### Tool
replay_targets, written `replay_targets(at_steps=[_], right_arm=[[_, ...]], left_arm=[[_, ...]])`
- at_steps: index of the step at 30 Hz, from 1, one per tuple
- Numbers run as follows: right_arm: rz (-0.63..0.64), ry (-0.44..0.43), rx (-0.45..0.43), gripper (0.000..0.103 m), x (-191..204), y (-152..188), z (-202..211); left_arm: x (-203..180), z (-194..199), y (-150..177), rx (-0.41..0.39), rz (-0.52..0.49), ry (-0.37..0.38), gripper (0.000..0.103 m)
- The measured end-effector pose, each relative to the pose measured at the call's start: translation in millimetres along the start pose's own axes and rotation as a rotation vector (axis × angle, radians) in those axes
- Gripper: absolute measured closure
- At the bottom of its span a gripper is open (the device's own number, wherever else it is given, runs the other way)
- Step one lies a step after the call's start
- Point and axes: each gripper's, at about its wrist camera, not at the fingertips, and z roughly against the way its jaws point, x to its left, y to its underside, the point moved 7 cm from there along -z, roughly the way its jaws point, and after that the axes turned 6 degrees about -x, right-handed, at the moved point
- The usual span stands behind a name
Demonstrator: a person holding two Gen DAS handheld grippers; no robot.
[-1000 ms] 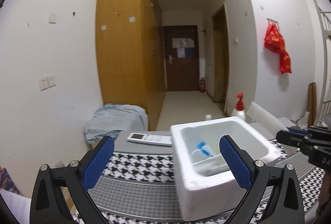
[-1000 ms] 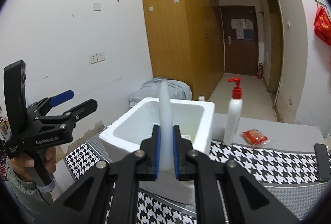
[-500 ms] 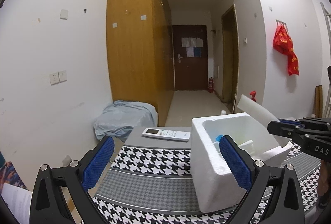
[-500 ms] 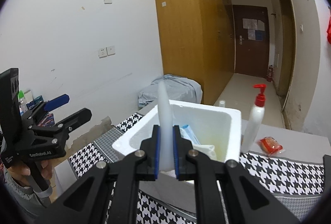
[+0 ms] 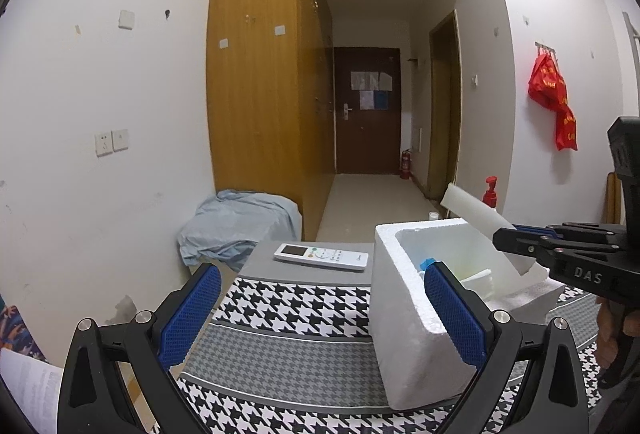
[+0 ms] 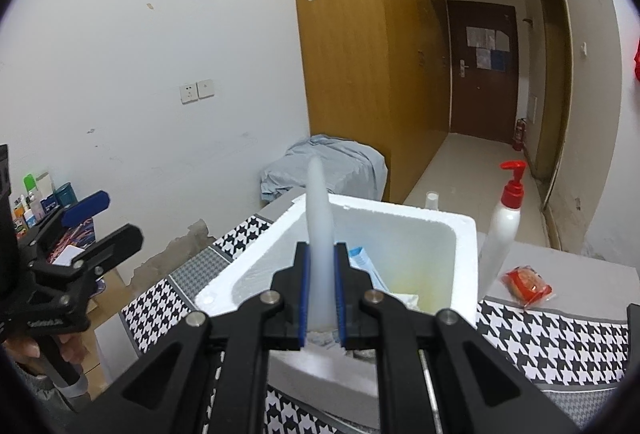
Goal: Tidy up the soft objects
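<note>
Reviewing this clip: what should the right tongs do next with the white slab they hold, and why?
Probably lower the slab into the foam box and release. The right tongs are shut on it, edge-up, just above the open box, which already holds items. The left tongs stand open, holding nothing.

White foam strip (image 6: pixel 319 234) upright, over open white foam box (image 6: pixel 464 234)

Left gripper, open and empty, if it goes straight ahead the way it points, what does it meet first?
Probably the white remote control lying on the grey table edge; the left gripper aims between its blue pads, left of the white foam box. Depth is uncertain.
</note>
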Motion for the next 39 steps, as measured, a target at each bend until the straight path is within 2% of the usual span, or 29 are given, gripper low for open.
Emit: replay_targets(at_steps=[10,13,15,16,20,31,37,39], right_arm=[[-0.02,0.02,0.023,0.088,-7.6,3.9,-11.9],[-0.007,0.044,0.022,0.069,-9.3,4.0,-12.2],[0.001,0.06,0.019,0.047,-9.8,3.6,-11.6],[-0.003,0.054,0.015,0.044,-10.1,3.3,-11.1],[-0.014,0.055,0.013,0.036,-12.3,3.7,-9.5],[0.004,0.067,-0.02,0.034,-12.3,0.7,11.8],[-0.001,0.085,-0.055,0.026,-15.6,-1.3,34.4],[0.0,0.097,-0.071,0.019,-17.4,-2.2,42.4]], left_arm=[[-2.3,-4.2,3.3,0.009,0.002,0.021,0.001],[-3.1,-4.4,3.1,0.009,0.001,0.023,0.001],[-3.2,-4.9,3.0,0.007,0.008,0.025,0.001],[-3.8,-5.3,3.5,0.009,0.008,0.028,0.001],[-4.5,-7.2,5.0,0.017,0.01,0.03,0.001],[-10.0,-3.7,4.8,0.015,0.007,0.039,0.001],[-17.2,5.3,1.4,0.002,0.001,0.057,0.001],[-21.5,8.0,0.5,0.0,-0.003,0.066,0.001]])
